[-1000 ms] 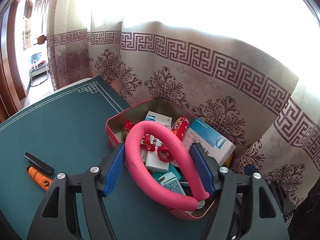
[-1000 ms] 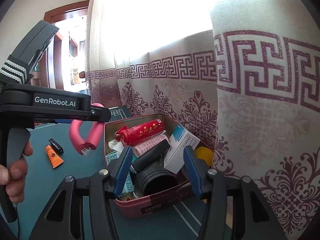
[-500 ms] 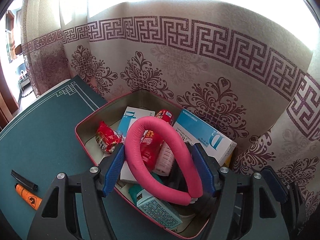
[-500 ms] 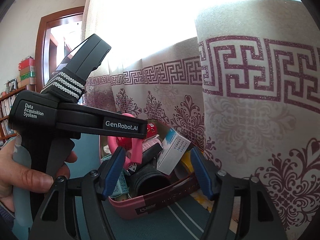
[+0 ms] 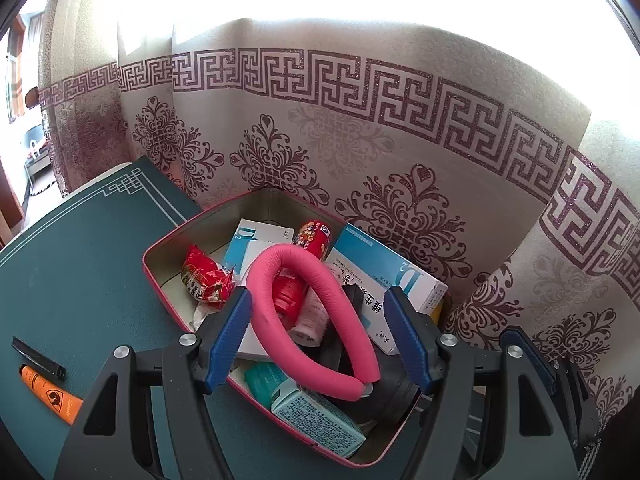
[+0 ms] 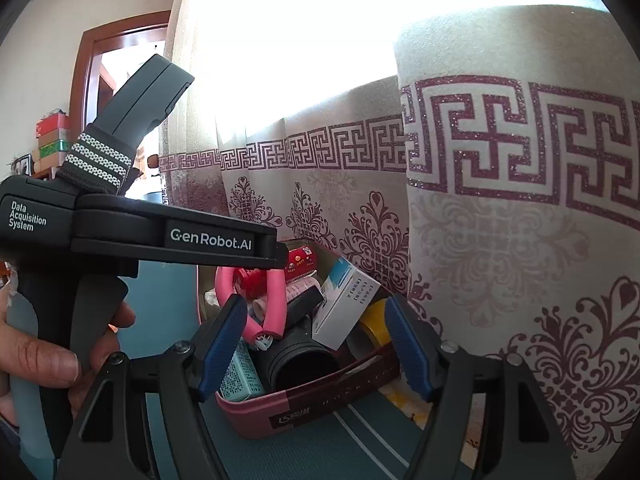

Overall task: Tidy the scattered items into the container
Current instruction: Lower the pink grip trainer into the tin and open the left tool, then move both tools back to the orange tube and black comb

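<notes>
- The pink foam loop (image 5: 316, 316) is clamped between the blue pads of the left tongs (image 5: 320, 336), above the red tin (image 5: 168, 300).
- The loop's open ends hang just over the black cylinder (image 6: 304, 364) and the teal box (image 5: 316, 420) inside the tin.
- The right tongs (image 6: 316, 344) are opening, nothing pressed between them, just near of the tin.
- An orange tube (image 5: 48, 394) and a black clip (image 5: 38, 358) lie on the worktop (image 5: 80, 264), left of the tin.

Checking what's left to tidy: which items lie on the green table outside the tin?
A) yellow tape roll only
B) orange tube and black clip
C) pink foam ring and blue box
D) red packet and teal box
B: the orange tube and black clip lie together on the green table, outside the tin.
</notes>
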Demonstrator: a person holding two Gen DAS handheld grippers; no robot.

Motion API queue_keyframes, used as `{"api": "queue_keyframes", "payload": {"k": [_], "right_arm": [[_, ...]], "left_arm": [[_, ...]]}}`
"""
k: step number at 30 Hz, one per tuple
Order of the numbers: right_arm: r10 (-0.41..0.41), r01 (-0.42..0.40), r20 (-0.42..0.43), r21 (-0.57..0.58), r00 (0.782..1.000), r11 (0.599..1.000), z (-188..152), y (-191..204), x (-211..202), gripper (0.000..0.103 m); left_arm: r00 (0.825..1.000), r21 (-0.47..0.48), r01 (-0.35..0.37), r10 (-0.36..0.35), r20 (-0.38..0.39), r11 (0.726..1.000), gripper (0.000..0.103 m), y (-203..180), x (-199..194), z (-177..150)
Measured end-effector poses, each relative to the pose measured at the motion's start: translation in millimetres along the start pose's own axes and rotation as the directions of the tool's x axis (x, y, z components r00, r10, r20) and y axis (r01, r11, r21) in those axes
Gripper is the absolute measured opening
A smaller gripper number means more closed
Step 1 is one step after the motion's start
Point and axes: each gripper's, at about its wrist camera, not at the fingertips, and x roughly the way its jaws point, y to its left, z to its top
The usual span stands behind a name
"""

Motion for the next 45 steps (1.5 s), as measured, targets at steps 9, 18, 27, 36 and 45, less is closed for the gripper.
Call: {"api": "queue_keyframes", "payload": {"k": [9, 18, 27, 36, 45], "right_arm": [[-0.002, 0.002, 0.007, -0.001, 1.000, 1.000, 0, -1, 1, 0.077], [-0.007, 0.007, 0.004, -0.006, 1.000, 1.000, 1, 0, 1, 0.078], [-0.009, 0.009, -0.006, -0.035, 1.000, 0.999, 0, 6, 1, 0.079], [0.018, -0.020, -0.031, -0.074, 0.999, 0.997, 1, 14, 1, 0.079], [0.072, -0.074, -0.020, -0.126, 0.997, 0.989, 8, 38, -6, 0.081]], "left_arm": [[0.996, -0.003, -0.067, 0.067, -0.051, 0.998, 0.072, 11, 31, 0], [0.992, -0.013, -0.120, 0.120, -0.046, 0.993, 0.072, 25, 32, 5], [0.996, -0.153, -0.084, 0.087, 0.009, 0.985, 0.072, 51, -7, 3], [0.965, -0.308, -0.257, 0.260, -0.032, 0.916, 0.072, 106, -35, -32], [0.903, -0.501, -0.424, 0.393, -0.172, 0.754, 0.072, 179, -46, -84]]}}
